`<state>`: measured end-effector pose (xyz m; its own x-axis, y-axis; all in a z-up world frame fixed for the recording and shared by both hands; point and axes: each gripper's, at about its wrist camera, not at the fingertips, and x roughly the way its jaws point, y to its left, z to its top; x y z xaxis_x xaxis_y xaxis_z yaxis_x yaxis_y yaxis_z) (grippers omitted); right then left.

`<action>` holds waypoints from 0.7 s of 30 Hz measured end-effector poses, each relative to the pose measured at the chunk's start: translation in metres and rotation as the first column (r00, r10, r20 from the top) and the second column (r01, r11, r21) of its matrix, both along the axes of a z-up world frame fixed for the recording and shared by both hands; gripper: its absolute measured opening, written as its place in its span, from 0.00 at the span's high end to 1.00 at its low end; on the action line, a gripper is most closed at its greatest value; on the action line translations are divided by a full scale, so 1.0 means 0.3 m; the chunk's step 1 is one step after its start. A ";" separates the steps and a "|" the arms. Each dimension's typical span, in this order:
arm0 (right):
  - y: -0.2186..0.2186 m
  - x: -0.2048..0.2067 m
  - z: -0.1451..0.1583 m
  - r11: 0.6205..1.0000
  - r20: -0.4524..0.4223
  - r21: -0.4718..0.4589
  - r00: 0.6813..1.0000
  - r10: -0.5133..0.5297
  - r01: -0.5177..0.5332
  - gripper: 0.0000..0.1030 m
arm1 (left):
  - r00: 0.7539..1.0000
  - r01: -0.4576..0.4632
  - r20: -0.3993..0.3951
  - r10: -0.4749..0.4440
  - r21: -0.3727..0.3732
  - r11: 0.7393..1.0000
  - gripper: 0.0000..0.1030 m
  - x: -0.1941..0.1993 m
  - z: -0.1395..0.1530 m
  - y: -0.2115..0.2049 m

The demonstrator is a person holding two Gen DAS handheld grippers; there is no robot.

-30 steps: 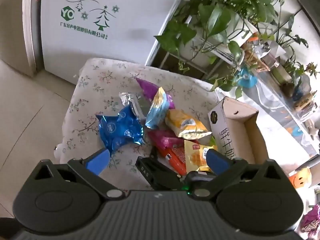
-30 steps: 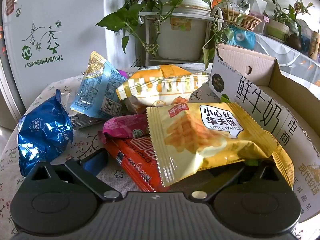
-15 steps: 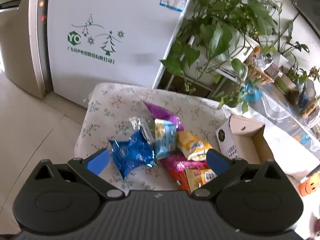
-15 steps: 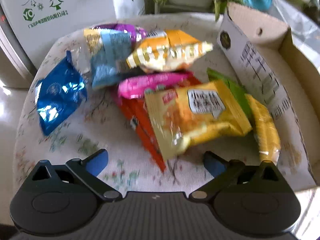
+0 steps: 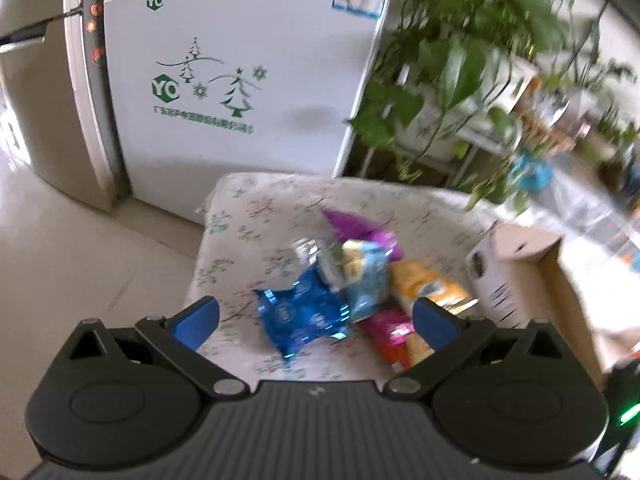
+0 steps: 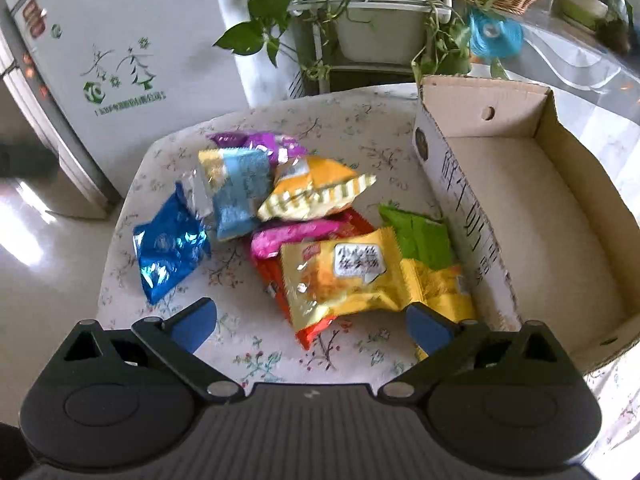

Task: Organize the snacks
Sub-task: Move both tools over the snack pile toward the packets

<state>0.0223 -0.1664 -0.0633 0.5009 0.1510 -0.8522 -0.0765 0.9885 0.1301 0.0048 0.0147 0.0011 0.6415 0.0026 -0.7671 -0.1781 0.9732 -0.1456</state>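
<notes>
Left wrist view. Left claw (image 5: 316, 314): wide open, nothing held, raised well above the table (image 5: 240, 216). Snacks (image 5: 352, 280) heaped at frame centre on the floral cloth; blue foil pack (image 5: 300, 316) nearest the claw. Box (image 5: 516, 276) at right, just beside the heap. Fridge (image 5: 240, 80) upper left, plants (image 5: 460, 60) upper right. View blurred.

Right wrist view. Right claw (image 6: 311, 320): wide open, nothing held, hovering above the near edge of the heap. Yellow waffle pack (image 6: 344, 276) lies just ahead of its fingers, overlapping an orange pack (image 6: 276, 284) and a green pack (image 6: 416, 236). Pink (image 6: 292, 236), striped yellow (image 6: 316, 196), light blue (image 6: 236, 196) and purple (image 6: 260, 144) packs further back at centre. Box interior, right of frame: bare cardboard.

Progress, as judged: nothing yet organized. All visible packs are on the table, none in the box; the whole sorting remains.
</notes>
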 end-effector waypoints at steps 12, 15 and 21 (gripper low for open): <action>-0.038 0.100 0.028 0.995 -0.030 -0.091 0.998 -0.052 0.049 0.00 | 0.989 -0.064 -0.126 0.073 0.071 0.995 0.01 0.038 -0.122 -0.008; -0.036 0.101 0.039 0.994 -0.013 -0.097 0.998 -0.054 0.053 0.00 | 0.985 -0.069 -0.153 0.081 0.082 0.994 0.01 0.048 -0.149 -0.016; -0.039 0.076 0.030 0.994 -0.059 -0.102 0.997 -0.049 0.043 0.00 | 0.974 -0.064 -0.210 0.080 0.083 0.995 0.01 0.056 -0.218 -0.033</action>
<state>0.0452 -0.1781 -0.0542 0.4519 0.0405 -0.8912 -0.0257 0.9991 0.0324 0.0217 0.0049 -0.0644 0.4592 0.1057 -0.8820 -0.2674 0.9633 -0.0238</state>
